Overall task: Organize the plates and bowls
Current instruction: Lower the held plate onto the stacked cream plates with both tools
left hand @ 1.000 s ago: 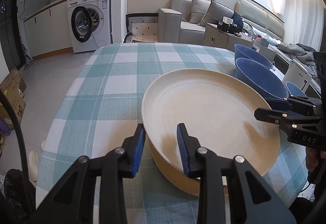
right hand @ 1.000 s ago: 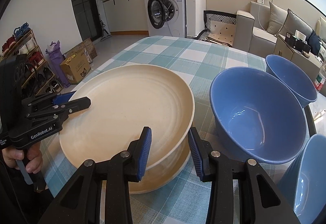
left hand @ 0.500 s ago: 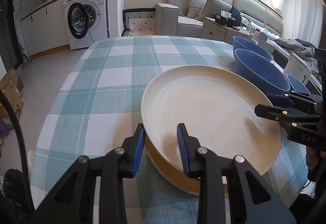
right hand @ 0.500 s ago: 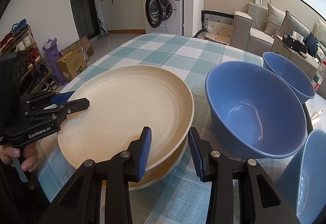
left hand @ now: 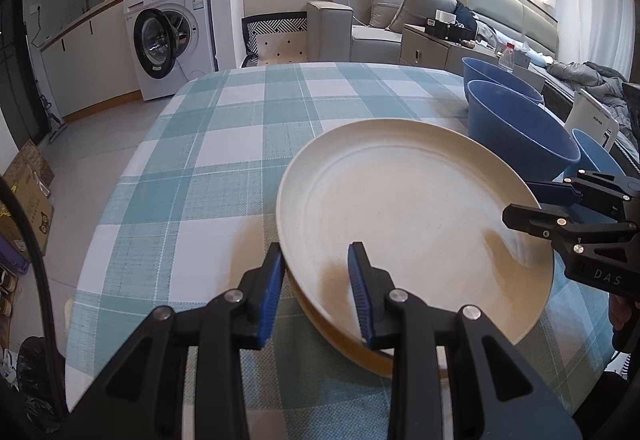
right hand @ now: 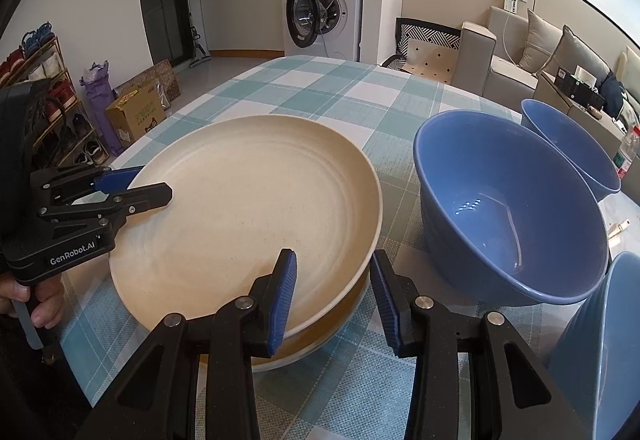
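Checked tablecloth [left hand: 224, 143], living room behind. Top plate [left hand: 400, 215] frame centre, sitting on lower plate [right hand: 320, 340]. My left gripper [left hand: 316, 280] and right gripper [right hand: 334, 294] straddle opposite rims, both apart, unclamped. Bowls [right hand: 508, 207] right of frame.

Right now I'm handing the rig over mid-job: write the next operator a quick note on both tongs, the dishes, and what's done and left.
Left tongs: open, straddling the near rim of the top plate.
Right tongs: open, straddling the opposite rim of the same plate.
Dishes: the top plate sits tilted on a second plate, not nested flush. Three blue bowls stand separate to the right: near bowl, far bowl, edge bowl.
Done: plates stacked, roughly.
Left: square up the plates, nest the bowls.
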Tool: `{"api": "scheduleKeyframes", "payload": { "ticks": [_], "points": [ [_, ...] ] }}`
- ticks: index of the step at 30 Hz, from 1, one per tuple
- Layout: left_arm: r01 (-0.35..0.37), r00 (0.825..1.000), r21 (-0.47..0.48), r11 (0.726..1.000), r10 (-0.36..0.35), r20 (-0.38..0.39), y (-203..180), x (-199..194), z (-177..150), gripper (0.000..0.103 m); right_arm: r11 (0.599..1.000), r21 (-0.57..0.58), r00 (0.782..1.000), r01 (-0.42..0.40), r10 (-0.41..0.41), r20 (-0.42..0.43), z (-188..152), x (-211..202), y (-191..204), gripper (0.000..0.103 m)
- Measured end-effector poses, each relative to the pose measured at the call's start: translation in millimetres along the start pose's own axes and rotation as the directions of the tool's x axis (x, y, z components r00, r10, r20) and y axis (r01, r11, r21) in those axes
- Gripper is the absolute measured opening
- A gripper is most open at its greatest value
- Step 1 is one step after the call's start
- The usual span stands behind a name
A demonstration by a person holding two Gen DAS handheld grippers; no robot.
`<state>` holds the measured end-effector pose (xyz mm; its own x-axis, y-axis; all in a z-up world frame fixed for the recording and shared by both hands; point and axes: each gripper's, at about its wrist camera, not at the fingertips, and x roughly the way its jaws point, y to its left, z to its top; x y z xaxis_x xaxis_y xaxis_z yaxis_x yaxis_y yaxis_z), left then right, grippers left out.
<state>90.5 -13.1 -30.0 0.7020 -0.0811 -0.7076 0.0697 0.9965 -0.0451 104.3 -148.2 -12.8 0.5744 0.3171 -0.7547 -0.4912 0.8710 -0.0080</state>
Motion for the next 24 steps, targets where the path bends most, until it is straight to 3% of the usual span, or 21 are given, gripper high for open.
{"api": "scheduleKeyframes", "payload": {
  "ticks": [24],
  "points": [
    [-0.034,0.999,0.073,0.997,0.036,-0.019,-10.3,4.5,-4.7,0.041,0.997,-0.062,0.998,0.054,-0.055,-0.012,-10.1,10.1,12.6,0.04]
  ]
}}
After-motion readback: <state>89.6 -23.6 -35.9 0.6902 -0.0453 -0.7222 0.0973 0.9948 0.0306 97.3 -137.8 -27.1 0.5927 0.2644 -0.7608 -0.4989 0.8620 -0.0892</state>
